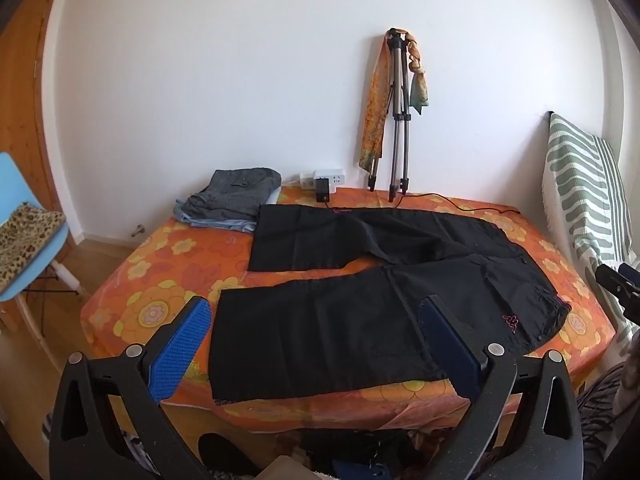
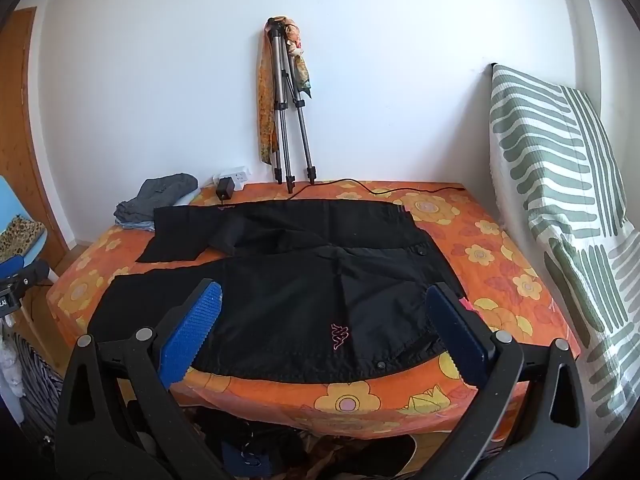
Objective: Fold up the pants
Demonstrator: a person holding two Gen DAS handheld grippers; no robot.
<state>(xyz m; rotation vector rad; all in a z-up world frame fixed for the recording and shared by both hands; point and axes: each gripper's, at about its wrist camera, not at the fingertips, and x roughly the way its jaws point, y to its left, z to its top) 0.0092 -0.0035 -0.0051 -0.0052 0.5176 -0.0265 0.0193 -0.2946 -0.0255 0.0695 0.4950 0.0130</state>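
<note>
Black pants spread flat on the orange bed, both grippers held wide open above its near edge.

The pants [image 1: 384, 288] lay unfolded across the flowered bed [image 1: 160, 264], legs parted toward the left and waistband toward the right, with a pink logo [image 2: 339, 336] near the front hip. The left gripper [image 1: 316, 346] hovered over the near leg with its blue pads spread and nothing between them. The right gripper [image 2: 324, 334] hung over the waist end, likewise spread and empty. A grey clothes pile [image 1: 232, 200] sat at the far left corner, just beside the far leg's hem. A tripod [image 1: 398, 116] draped with scarves leaned on the wall, a power strip [image 1: 324, 178] beside it, and a striped pillow [image 2: 560, 184] stood at the right.
</note>
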